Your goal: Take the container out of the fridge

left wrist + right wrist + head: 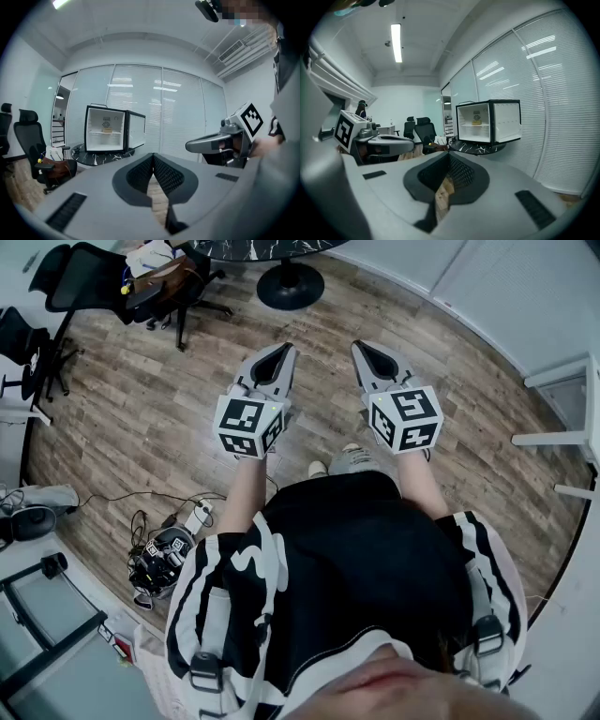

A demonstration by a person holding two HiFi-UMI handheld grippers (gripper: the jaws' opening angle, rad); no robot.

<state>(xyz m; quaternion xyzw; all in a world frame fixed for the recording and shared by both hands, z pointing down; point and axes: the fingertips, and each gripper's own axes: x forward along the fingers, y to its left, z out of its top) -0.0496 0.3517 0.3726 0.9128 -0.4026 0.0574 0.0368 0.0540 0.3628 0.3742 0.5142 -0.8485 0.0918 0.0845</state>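
Note:
A small black fridge [109, 130] with a white inside stands open on a round dark marble table [101, 156], some way ahead; its door [136, 130] is swung to the right. A small yellowish container [108, 131] sits on its upper shelf, also visible as the container [476, 122] in the fridge [487, 123] from the right gripper view. My left gripper [278, 359] and right gripper [368, 356] are held side by side in front of me, both shut with nothing between the jaws, far from the fridge. In the left gripper view the right gripper [192, 146] shows at the right.
Black office chairs [103, 279] stand at the left on the wood floor [150, 418]. The table's round base [290, 285] is straight ahead. Cables and a device [159, 557] lie on the floor at my left. A white frame [562, 427] stands at the right. Blinds [178, 112] cover the glass wall behind the fridge.

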